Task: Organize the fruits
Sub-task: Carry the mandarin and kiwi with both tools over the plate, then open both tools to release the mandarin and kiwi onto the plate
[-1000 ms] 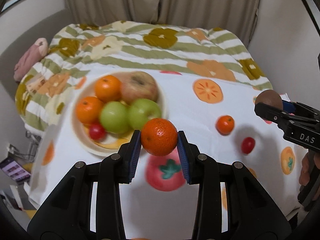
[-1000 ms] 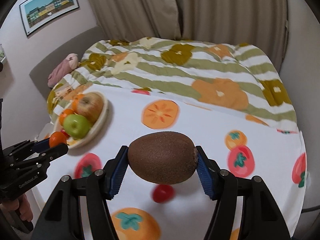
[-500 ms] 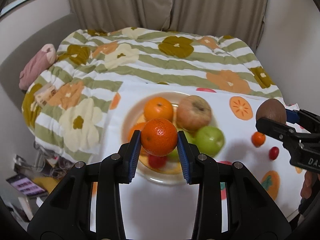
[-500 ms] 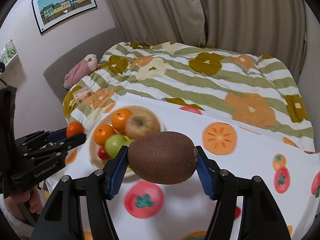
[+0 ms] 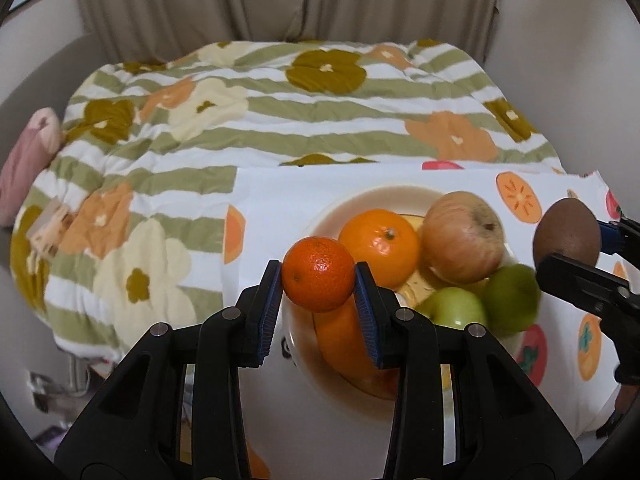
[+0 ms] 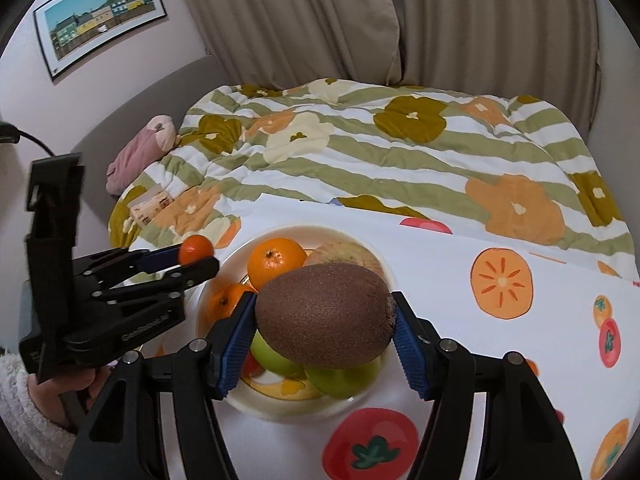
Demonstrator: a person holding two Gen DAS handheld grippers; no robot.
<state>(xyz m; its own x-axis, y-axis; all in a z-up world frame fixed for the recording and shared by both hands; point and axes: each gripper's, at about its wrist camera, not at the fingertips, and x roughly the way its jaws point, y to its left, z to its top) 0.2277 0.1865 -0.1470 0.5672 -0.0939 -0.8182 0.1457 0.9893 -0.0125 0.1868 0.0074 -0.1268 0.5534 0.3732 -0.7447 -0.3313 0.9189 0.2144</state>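
Left gripper (image 5: 318,280) angled downward, pads clamped on a mandarin (image 5: 318,274). Right gripper (image 6: 324,320) angled downward, pads clamped on a kiwi (image 6: 324,314), just right of left claw.

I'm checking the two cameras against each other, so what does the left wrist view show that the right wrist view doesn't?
Only the left wrist view shows the mandarin close up between the left gripper's pads, and the apple whole.

Only the right wrist view shows the framed picture, the person's fuzzy sleeve, and the kiwi gripped end to end by the right gripper.

Both show the bowl, an orange in it, green apples and the floral quilt.
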